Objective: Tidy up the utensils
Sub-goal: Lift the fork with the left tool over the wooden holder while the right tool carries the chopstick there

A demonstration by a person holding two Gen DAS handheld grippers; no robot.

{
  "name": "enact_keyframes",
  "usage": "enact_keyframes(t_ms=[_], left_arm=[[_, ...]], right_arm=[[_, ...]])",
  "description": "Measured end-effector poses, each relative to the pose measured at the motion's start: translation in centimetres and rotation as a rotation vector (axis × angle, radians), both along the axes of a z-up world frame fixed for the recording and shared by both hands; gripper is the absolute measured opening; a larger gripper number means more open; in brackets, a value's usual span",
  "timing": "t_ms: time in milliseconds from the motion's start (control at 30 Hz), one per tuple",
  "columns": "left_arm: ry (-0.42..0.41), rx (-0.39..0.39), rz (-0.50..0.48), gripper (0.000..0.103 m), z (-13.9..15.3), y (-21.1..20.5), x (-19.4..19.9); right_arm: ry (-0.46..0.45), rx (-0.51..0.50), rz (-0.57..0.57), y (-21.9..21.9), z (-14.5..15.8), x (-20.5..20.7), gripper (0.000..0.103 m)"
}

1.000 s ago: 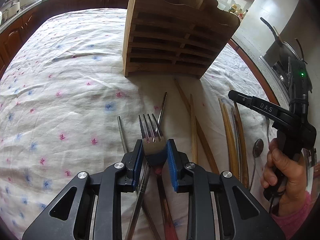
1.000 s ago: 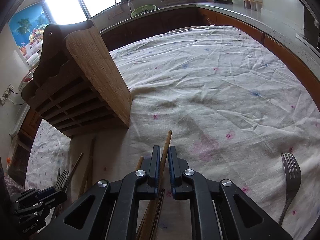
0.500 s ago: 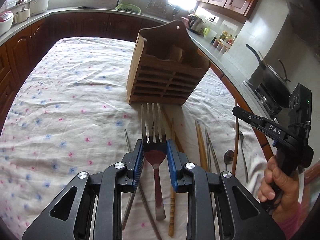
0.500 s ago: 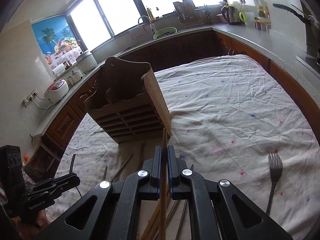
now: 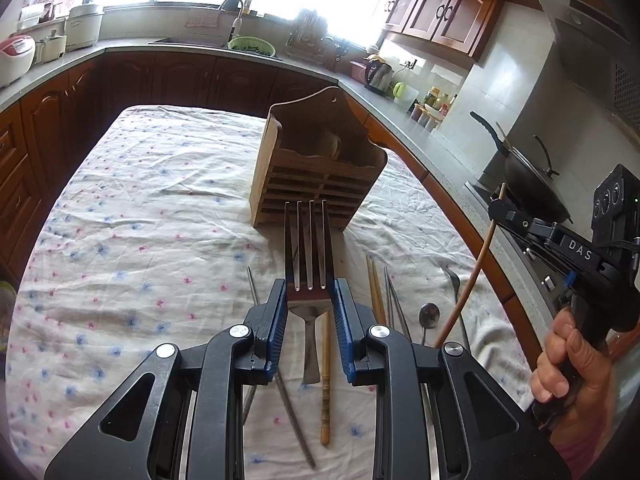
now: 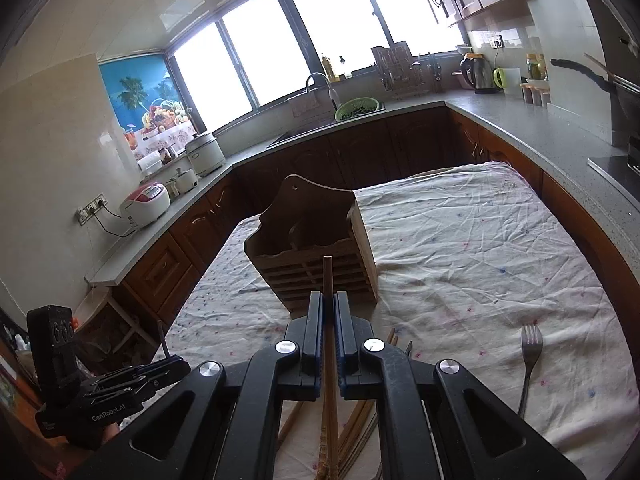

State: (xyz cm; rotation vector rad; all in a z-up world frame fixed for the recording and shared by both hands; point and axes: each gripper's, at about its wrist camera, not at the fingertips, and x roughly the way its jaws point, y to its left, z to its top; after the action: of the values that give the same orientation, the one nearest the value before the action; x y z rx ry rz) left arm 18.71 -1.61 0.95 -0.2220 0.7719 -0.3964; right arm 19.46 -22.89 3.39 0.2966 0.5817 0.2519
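Observation:
My left gripper [image 5: 307,292] is shut on a metal fork [image 5: 306,248], tines pointing ahead at the slatted wooden utensil holder [image 5: 316,172], well above the flowered cloth. My right gripper [image 6: 328,300] is shut on a wooden chopstick [image 6: 328,276], whose tip points at the same holder [image 6: 316,252]. In the left wrist view the right gripper [image 5: 500,206] hangs at the right, its chopstick [image 5: 472,272] slanting down. Below lie loose chopsticks [image 5: 376,292], a spoon [image 5: 429,314] and one more wooden chopstick [image 5: 326,380]. A second fork [image 6: 530,356] rests on the cloth at the right.
The cloth-covered table [image 5: 140,220] stands inside a U of dark cabinets and grey counter [image 6: 540,140]. A black wok [image 5: 532,188] sits on the stove at the right. A hand [image 5: 568,364] grips the right tool. The left gripper [image 6: 160,364] shows at lower left.
Both grippers have risen from the cloth and tilted up, the left with the fork, the right with the chopstick. The holder now sits lower and farther in both views.

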Motion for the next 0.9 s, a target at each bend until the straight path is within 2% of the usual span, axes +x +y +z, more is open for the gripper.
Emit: enact_keyframes(t_ms=[467,900], left_arm=[[-0.088,-0.018,0.019,0.021,3.5,0.8,0.6],[-0.215,-0.013,0.049,0.021,8.4,0.0,6.7]], right_arm=[[-0.117,0.026,-0.017,-0.4,3.2,0.1,0.005],[-0.258,0.047,-0.082,-1.5,8.0,4.5,0.005]])
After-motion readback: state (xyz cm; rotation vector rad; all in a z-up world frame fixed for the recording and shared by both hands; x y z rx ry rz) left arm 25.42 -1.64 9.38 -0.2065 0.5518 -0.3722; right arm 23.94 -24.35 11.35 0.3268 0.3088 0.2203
